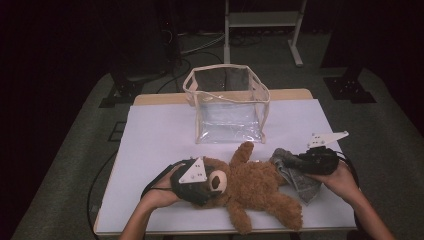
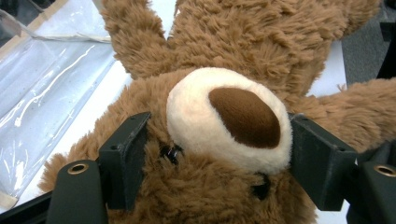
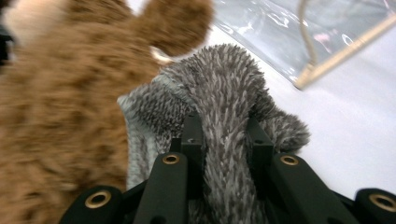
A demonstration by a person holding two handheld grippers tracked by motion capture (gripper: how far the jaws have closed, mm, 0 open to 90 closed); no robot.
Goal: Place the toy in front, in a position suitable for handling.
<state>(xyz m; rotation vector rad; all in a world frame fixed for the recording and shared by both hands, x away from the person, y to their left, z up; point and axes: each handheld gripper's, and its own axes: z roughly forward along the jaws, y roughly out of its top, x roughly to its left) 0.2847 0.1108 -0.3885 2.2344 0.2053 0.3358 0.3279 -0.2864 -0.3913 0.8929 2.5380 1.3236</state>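
Brown plush teddy bear [image 1: 250,187] flat on white desk [image 1: 150,135], head clamped by left gripper [image 2: 219,154], likely to anchor it. Grey knit cloth [image 3: 224,107] beside bear's leg, pinched tight in right gripper [image 3: 225,140]. Clear bag [image 1: 227,102] open behind, presumably for packing.
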